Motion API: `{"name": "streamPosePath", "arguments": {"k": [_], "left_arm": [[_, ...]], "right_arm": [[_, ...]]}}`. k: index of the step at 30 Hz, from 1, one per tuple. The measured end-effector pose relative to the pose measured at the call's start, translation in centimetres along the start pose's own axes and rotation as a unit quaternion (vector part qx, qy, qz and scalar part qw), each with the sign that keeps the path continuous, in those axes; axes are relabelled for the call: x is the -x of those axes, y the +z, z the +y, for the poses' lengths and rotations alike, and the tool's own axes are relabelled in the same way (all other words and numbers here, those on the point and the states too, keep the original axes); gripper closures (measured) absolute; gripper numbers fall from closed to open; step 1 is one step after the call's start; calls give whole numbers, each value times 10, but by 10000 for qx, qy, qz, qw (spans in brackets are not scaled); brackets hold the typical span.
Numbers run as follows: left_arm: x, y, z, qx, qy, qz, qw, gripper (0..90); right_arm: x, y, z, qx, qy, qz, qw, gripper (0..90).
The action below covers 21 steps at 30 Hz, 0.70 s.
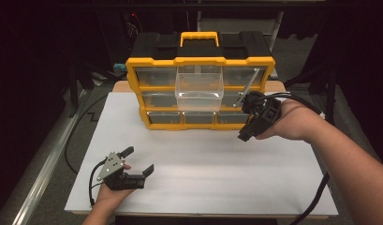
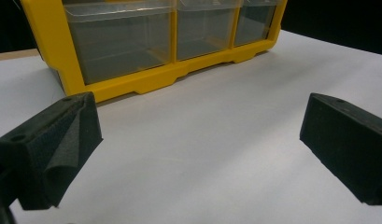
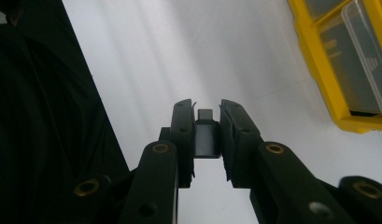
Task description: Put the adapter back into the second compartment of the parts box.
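My right gripper [image 3: 207, 140] was clamped on a small dark block [image 3: 206, 136], which sat squarely between the two pads near their tips. In the high view this gripper [image 1: 254, 123] was held above the white table [image 1: 217, 173], just in front of the right end of the yellow drawer cabinet [image 1: 154, 61] and apart from it. One clear drawer [image 1: 199, 88] stood pulled out from the cabinet's middle column, to the left of my right hand. My left gripper [image 1: 138, 163] stood with its jaws wide apart and nothing between them, low over the table near its front left edge. Bare table lay between both grippers, and between the left one and the cabinet's bottom row.
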<state>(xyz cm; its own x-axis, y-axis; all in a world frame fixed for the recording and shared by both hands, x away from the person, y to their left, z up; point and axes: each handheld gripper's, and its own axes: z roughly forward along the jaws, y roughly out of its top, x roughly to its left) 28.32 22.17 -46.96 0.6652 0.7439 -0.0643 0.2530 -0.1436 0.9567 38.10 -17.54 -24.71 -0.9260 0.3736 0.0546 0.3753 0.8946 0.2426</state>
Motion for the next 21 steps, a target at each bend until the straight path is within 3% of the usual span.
{"name": "streamPosePath", "arguments": {"k": [21], "left_arm": [[1,1,0,-20,2,-1,10000,3]], "right_arm": [[-2,-37,14,118,8,26,9999,775]]}}
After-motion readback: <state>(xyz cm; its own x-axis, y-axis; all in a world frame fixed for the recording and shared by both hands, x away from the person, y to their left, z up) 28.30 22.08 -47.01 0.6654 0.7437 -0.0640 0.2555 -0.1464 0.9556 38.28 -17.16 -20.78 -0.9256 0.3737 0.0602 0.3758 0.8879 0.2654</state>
